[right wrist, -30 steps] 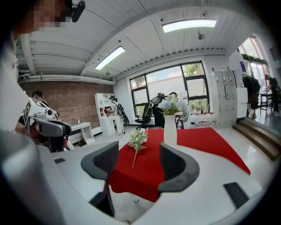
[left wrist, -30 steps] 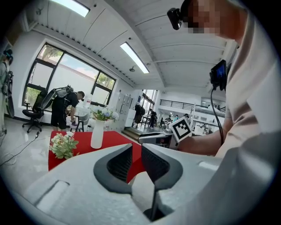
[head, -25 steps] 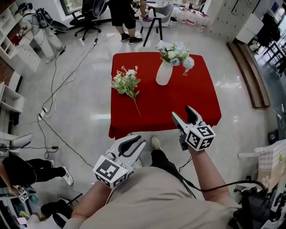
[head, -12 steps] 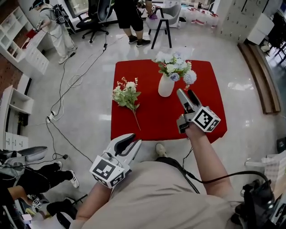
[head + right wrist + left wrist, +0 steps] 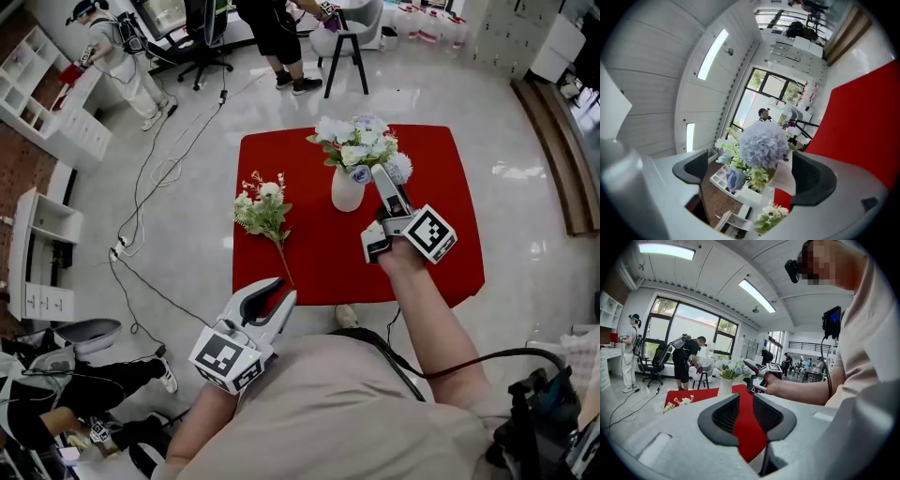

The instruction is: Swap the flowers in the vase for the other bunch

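- The right tool (image 5: 385,181) stood wide open, its jaws having just been opening. In the right gripper view the round pale blue bloom of the bouquet of pale blue and white artificial flowers (image 5: 354,142) showed between them, with neither pad pressing on it.
- That bouquet sat upright in the white ceramic vase (image 5: 346,190), just ahead of the right tool's tips and slightly to their left. It was probably approached first because the vase has to be emptied before anything else can go in.
- The right tool seemed rolled onto its side, since the room ran tilted in its own view. Judged from that, the roll set the jaws either side of the stems above the vase's mouth.
- The right forearm reached out long over the red-clothed square surface (image 5: 309,246), the tool pointing away from the body and about level.
- The loose bunch of small white flowers with green leaves (image 5: 262,210) lay flat on the surface, well to the left of the right tool and well ahead of the left one, waiting its turn.
- The left tool (image 5: 278,296) was open too, with only a narrow gap and nothing between its jaws but a view of red cloth. It hung close to the body, short of the surface's near edge and tipped a little downward, likely held in reserve to steady the vase or fetch the loose bunch.
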### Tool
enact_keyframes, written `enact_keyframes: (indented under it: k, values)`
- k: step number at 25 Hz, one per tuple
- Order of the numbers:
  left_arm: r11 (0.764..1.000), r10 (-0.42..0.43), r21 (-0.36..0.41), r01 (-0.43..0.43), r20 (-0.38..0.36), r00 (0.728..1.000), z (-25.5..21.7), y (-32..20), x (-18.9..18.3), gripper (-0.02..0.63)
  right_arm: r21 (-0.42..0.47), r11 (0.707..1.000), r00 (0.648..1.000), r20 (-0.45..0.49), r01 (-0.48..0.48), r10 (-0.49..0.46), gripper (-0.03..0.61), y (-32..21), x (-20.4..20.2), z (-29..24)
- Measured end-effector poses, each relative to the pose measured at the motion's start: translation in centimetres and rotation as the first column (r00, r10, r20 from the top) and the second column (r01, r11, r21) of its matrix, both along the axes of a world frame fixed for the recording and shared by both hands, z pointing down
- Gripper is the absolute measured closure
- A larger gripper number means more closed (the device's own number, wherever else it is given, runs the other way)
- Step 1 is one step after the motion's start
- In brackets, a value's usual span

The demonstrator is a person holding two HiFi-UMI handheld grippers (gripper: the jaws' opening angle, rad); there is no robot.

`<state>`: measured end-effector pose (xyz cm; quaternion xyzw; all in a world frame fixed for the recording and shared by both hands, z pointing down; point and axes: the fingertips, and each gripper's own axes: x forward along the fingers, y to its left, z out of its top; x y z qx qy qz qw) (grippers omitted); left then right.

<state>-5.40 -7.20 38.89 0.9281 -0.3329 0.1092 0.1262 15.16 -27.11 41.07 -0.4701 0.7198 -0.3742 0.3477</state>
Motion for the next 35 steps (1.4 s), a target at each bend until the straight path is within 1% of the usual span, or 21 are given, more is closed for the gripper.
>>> enact_keyframes:
  k: [3,5,8,9,12,13,14,16,17,18,24,30,35]
  values:
    - [1.000,-0.017,0.004,0.017,0.003,1.000,-0.2,-0.6,-0.1,0.540,-0.021,1.000,0.998,0.062,-0.002,0.003,0.037,-0.8,0.4,0.5]
    - [1.000,-0.029,0.007,0.029,0.006,1.000,-0.4,-1.1,-0.2,0.540,-0.020,1.000,0.997,0.077,0.007,-0.006,0.038,-1.5,0.7,0.9]
    - [0.999,-0.051,0.001,0.051,-0.001,0.999,-0.4,-1.8,-0.4,0.540,0.012,0.999,0.996,0.077,0.050,-0.050,0.041,-2.7,0.3,1.1]
    - [0.998,-0.055,-0.002,0.055,-0.003,0.998,-0.4,-2.0,-0.4,0.540,0.009,0.998,0.996,0.071,0.060,-0.061,0.041,-3.0,0.2,1.3]
    - [0.998,-0.062,-0.010,0.062,0.000,0.998,-0.1,-2.1,-0.3,0.540,-0.008,0.997,0.997,-0.003,0.078,-0.078,0.047,-3.6,0.4,1.9]
    - [0.998,-0.066,-0.010,0.066,0.002,0.998,0.0,-2.1,-0.3,0.540,-0.006,0.996,0.996,-0.013,0.089,-0.089,0.060,-3.6,0.3,1.9]
    - [0.997,-0.072,-0.009,0.072,0.005,0.997,0.0,-2.1,-0.5,0.540,-0.002,0.995,0.995,-0.020,0.099,-0.099,0.088,-3.7,0.2,1.9]
    - [0.996,-0.087,-0.005,0.088,0.007,0.996,-0.2,-2.3,-0.9,0.540,0.018,0.993,0.993,-0.027,0.119,-0.118,0.217,-4.0,0.0,1.4]
    - [0.995,-0.096,-0.005,0.096,0.008,0.995,-0.2,-2.4,-1.2,0.540,0.028,0.992,0.992,-0.030,0.124,-0.123,0.249,-4.2,0.0,1.2]
    - [0.995,-0.104,-0.007,0.104,0.009,0.995,-0.3,-2.6,-1.4,0.540,0.033,0.992,0.992,-0.038,0.124,-0.122,0.266,-4.4,0.1,0.9]
    - [0.992,-0.123,-0.003,0.123,0.009,0.992,-0.2,-2.8,-2.1,0.540,0.021,0.990,0.987,-0.081,0.140,-0.138,0.323,-4.4,-0.2,0.6]
    - [0.993,-0.118,0.004,0.118,0.002,0.993,-0.2,-2.8,-2.2,0.540,0.040,0.986,0.984,-0.072,0.163,-0.160,0.369,-4.4,-0.7,-0.1]
    - [0.993,-0.114,0.002,0.114,0.002,0.993,-0.2,-2.7,-2.1,0.540,0.052,0.983,0.982,-0.082,0.176,-0.172,0.392,-4.4,-0.8,-1.0]
